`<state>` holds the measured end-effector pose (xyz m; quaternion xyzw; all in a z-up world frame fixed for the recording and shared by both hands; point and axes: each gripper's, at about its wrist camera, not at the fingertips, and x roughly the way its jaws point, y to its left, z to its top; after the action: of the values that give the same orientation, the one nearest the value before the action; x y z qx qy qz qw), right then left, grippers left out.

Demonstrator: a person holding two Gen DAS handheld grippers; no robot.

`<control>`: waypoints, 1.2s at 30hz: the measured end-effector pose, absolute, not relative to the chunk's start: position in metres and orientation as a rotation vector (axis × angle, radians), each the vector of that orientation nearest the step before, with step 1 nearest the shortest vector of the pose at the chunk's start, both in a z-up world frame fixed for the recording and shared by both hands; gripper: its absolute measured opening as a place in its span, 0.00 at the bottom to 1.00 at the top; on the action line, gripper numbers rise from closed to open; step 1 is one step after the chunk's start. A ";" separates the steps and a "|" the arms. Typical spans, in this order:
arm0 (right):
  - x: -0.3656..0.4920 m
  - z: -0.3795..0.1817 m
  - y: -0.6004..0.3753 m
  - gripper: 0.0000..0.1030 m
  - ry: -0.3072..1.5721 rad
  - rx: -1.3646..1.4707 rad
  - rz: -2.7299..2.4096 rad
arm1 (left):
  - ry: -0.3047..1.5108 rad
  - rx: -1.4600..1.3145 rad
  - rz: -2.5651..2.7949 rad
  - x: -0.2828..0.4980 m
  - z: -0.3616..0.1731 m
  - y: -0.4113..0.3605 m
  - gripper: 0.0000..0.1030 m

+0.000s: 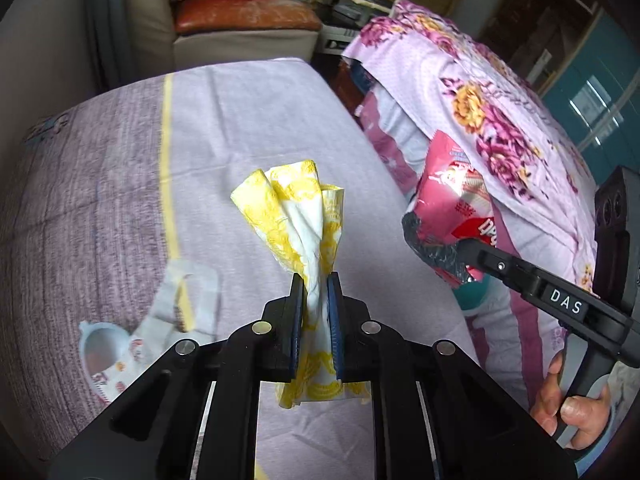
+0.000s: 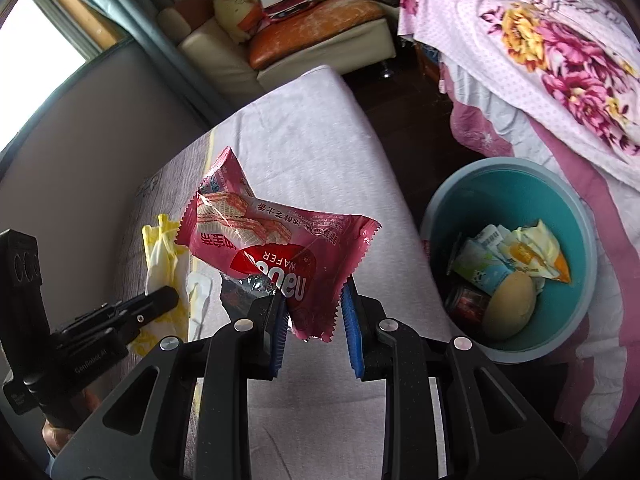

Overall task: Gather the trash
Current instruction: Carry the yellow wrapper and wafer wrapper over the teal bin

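The left gripper (image 1: 315,280) pinched a yellow-and-white paper napkin (image 1: 296,216), the right gripper (image 2: 314,312) a pink plastic wafer wrapper (image 2: 276,248) by its corner, so it could slip before the round blue bin (image 2: 516,196) at right.

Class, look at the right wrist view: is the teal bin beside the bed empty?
No, the teal bin already holds trash, including crumpled packets and a dark can.

The white wrapper (image 1: 160,328) on the bed is motion-blurred, and the bin's (image 2: 472,200) near rim hides behind the right gripper
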<state>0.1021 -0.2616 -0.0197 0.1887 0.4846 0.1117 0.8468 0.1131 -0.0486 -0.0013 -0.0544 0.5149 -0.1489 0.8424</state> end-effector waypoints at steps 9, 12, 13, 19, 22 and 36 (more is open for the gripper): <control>0.088 -0.018 -0.337 0.23 0.952 0.471 0.112 | 1.118 -0.025 -0.423 0.122 0.001 -0.124 0.12; 0.083 -0.017 -0.364 0.23 0.935 0.478 0.062 | 1.124 0.005 -0.458 0.124 0.000 -0.150 0.12; 0.082 -0.017 -0.370 0.23 0.933 0.481 0.054 | 1.126 0.016 -0.469 0.125 -0.001 -0.160 0.12; 0.074 -0.025 -0.418 0.23 0.925 0.524 -0.027 | 1.150 0.072 -0.523 0.129 -0.010 -0.208 0.12; 0.076 -0.031 -0.433 0.23 0.931 0.538 -0.039 | 1.163 0.096 -0.536 0.132 -0.015 -0.225 0.12; 0.089 -0.054 -0.452 0.24 0.967 0.567 -0.060 | 1.217 0.141 -0.540 0.149 -0.039 -0.256 0.13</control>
<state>0.0887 -0.4516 -0.0539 0.2691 0.4585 -0.0286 0.8465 0.1489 -0.2561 -0.0387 0.0652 0.5643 -0.2501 0.7841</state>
